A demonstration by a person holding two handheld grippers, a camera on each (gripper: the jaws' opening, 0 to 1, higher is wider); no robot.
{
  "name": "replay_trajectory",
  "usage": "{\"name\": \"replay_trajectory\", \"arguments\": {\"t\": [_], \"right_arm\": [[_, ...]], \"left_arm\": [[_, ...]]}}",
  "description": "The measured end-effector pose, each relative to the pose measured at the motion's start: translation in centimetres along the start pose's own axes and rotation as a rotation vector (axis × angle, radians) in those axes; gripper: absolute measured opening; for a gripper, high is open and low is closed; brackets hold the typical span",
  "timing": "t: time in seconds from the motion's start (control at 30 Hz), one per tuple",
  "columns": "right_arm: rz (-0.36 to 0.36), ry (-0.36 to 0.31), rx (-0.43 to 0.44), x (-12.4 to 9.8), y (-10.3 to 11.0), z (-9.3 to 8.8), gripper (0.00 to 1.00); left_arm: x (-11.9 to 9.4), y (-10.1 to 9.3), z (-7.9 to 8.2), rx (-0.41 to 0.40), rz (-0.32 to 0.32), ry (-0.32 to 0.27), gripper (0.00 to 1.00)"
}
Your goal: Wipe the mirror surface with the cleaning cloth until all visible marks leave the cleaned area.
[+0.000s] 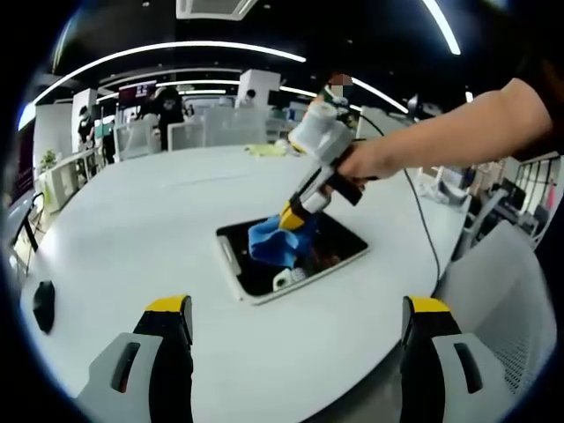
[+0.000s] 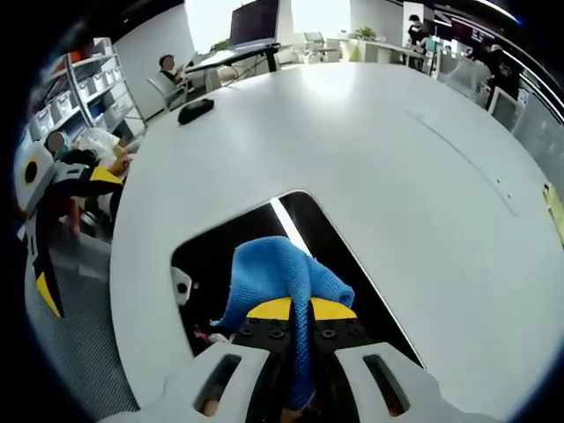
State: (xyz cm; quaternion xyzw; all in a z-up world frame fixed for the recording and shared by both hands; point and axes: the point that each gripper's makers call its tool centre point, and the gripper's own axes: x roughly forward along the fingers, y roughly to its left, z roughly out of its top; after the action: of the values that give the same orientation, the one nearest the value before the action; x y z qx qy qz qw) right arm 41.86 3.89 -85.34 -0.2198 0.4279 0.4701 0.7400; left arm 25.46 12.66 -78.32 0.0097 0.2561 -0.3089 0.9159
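The mirror [image 1: 295, 258] lies flat on the white table [image 1: 132, 229], near the edge closest to the left gripper [image 1: 295, 344]. The blue cloth [image 2: 282, 275] is clamped between the closed jaws of the right gripper [image 2: 300, 310] and is pressed onto the mirror's middle. The left gripper is held off the table, short of the mirror, its jaws spread wide and empty.

Nothing is seen to pin the mirror down, so it could be dragged across the table by a hard stroke, perhaps toward the nearby edge. Because the cloth is bunched into a lump, only a small patch is likely to be in contact, and marks beside it could be passed over. The yellow jaw tips sit just behind the cloth and could be scraped on the glass if the gripper is tilted too low.

Marks on the mirror cannot be made out: its surface is dark and full of reflections. The part beneath the cloth is hidden. A small black object [image 1: 43, 304] far from the mirror cannot be identified.
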Motion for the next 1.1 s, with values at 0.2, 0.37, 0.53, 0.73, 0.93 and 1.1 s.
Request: {"name": "replay_trajectory", "arguments": {"t": [0.2,0.37,0.53,0.73,0.93,1.1], "right_arm": [[-0.001,-0.01,0.007,0.1,-0.6,0.3,0.01],[0.0,-0.021,0.019,0.2,-1.0,0.5,0.01],[-0.001,-0.017,0.017,0.3,-1.4,0.8,0.01],[-0.007,-0.025,0.015,0.5,-1.9,1.0,0.01],[-0.016,-0.024,0.015,0.6,-2.2,1.3,0.01],[-0.011,-0.027,0.012,0.6,-2.2,1.3,0.01]], "left_arm": [[0.1,-0.1,-0.1,0.003,-0.004,0.007,0.99],[0.0,-0.1,-0.1,0.004,-0.002,0.008,0.99],[0.0,-0.1,0.0,0.006,0.002,0.007,0.99],[0.0,-0.1,0.0,0.003,0.003,0.006,0.99],[0.0,-0.1,0.0,0.002,0.003,0.007,0.99],[0.0,0.0,0.0,0.0,0.006,0.008,0.99]]}}
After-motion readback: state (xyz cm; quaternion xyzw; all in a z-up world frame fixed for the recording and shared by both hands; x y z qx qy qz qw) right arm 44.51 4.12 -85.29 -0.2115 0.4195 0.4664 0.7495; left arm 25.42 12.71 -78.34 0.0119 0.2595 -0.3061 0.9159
